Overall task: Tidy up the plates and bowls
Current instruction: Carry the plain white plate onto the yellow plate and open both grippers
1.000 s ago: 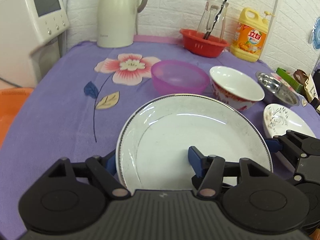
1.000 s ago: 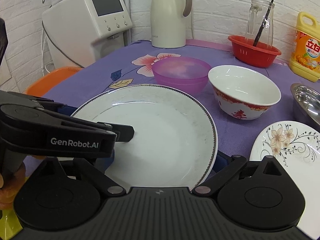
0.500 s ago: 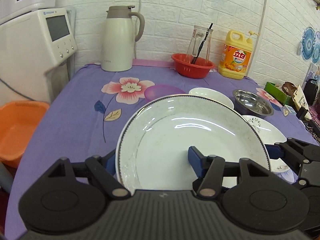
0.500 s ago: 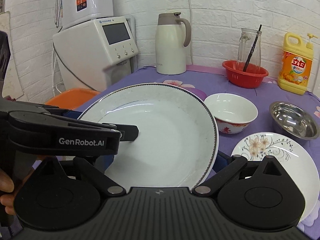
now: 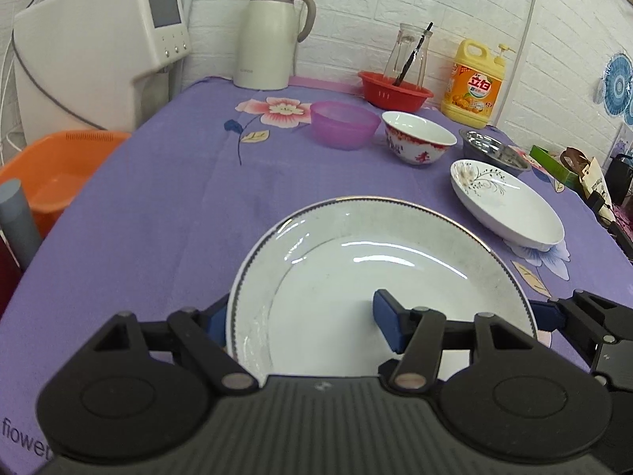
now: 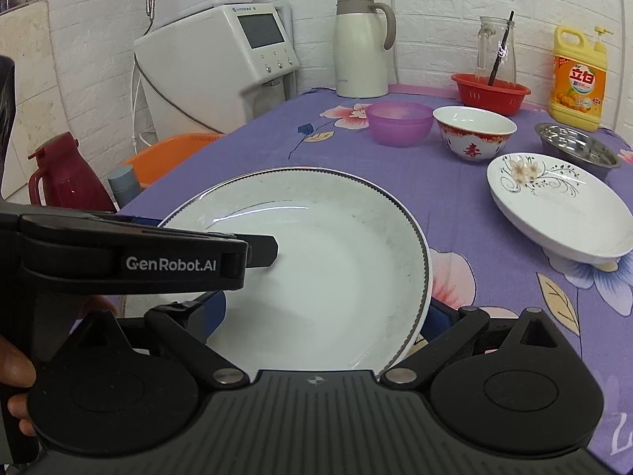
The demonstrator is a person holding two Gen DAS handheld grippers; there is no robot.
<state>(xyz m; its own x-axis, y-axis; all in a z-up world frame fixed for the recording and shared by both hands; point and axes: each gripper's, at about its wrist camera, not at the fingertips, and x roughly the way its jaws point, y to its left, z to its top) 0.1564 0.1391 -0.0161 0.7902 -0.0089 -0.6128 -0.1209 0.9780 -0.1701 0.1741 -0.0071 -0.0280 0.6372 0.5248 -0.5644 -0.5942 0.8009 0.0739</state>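
Observation:
A large white plate with a dark beaded rim hangs over the near part of the purple cloth. My left gripper grips its left side, one pad outside the rim and one on the plate's floor; its jaws are opening slightly with the plate still between them. My right gripper is shut on the plate's right side, one finger past the right rim. Farther back stand a purple bowl, a white bowl with red pattern, a steel bowl and a flowered plate.
At the back stand a cream jug, a red basket holding a glass jar, and a yellow detergent bottle. A white water machine and an orange basin sit off the table's left edge. A red flask stands beyond.
Both grippers have drawn back toward the table's near edge with the large plate held between them. The bowls and the flowered plate now lie farther off.

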